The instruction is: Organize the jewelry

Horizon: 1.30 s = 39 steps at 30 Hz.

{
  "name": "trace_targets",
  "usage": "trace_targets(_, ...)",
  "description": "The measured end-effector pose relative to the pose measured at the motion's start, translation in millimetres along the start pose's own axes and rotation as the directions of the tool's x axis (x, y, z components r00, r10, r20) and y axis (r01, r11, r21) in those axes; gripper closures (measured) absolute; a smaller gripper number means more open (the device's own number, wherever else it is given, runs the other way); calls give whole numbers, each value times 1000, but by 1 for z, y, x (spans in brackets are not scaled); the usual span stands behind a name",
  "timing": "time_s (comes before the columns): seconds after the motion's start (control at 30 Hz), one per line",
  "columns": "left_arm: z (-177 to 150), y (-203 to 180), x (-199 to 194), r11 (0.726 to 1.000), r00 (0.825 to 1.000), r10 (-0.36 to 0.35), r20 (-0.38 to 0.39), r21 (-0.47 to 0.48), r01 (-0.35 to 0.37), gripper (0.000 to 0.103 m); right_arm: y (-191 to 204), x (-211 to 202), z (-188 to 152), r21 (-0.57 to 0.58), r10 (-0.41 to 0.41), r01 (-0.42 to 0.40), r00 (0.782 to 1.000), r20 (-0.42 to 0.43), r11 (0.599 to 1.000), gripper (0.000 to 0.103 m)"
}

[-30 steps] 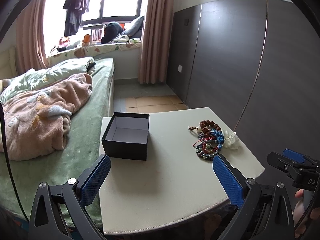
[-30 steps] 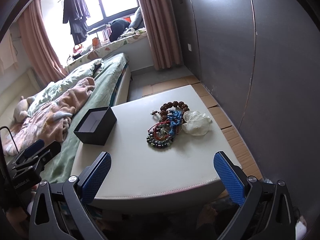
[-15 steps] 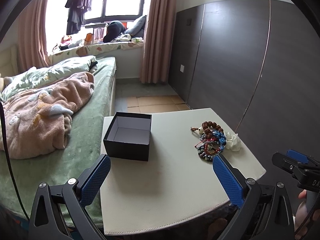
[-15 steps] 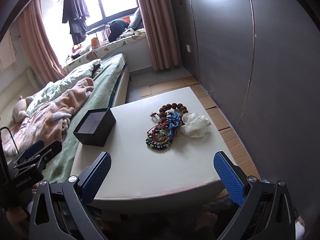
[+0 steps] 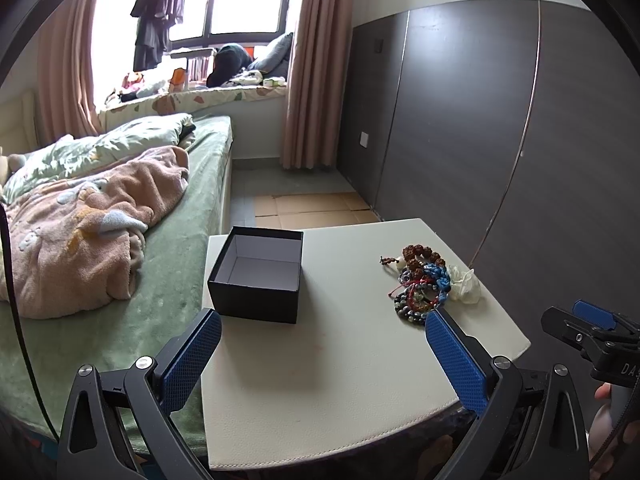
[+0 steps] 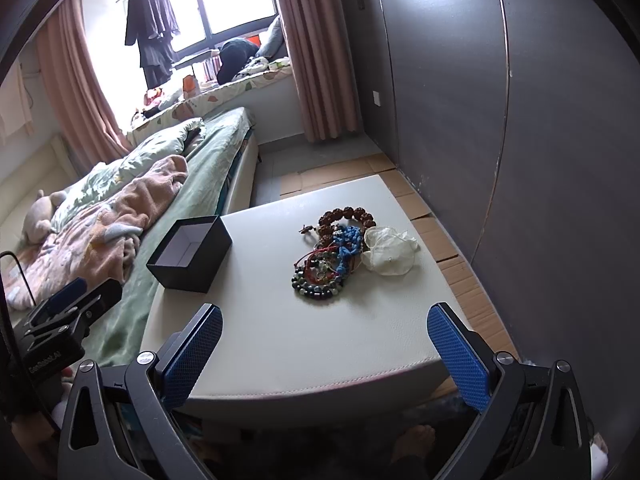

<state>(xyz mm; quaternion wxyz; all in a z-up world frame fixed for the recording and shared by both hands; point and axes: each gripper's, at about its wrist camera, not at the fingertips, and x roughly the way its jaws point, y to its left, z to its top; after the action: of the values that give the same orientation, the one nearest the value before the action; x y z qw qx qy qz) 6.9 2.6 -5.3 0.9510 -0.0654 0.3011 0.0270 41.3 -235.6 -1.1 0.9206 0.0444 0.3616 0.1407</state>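
- The left gripper [image 5: 322, 354] is spread wide with nothing between its blue pads, hovering over the near edge of the counter [image 5: 320, 380].
- The right gripper [image 6: 325, 354] is likewise spread wide and holds nothing, hanging just short of the counter's near edge.
- The pile of bracelets [image 6: 334, 254] lies ahead of the right gripper, almost on its centre line and well apart from the fingertips; a pale crumpled pouch [image 6: 386, 254] touches the pile on its right.
- From the left gripper the same pile [image 5: 420, 284] sits ahead and far to the right, just past its right pad.
- The open black box [image 5: 258, 274] stands ahead and slightly left of the left gripper; from the right gripper it is ahead and well to the left [image 6: 190, 254].
- Judged from this, the right gripper is better lined up for the bracelets, the left for steadying the box.
- The pile runs longest away from the right gripper, so a straight forward reach would meet its near end first.
- The strands overlap, so lifting one may drag others.
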Motion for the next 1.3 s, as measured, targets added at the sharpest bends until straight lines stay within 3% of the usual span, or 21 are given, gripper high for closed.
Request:
trace_targets(0.9,-2,-1,-5,1000,1000,-5,-1,-8,5,1,-5,-1,-3,30,4,-4,1000,9,1000,0)
trace_targets(1.3,3,-14,12,999,999,-42,-15,-10,42,1,-29,4,6,153,6,-7,1000,8,988,0)
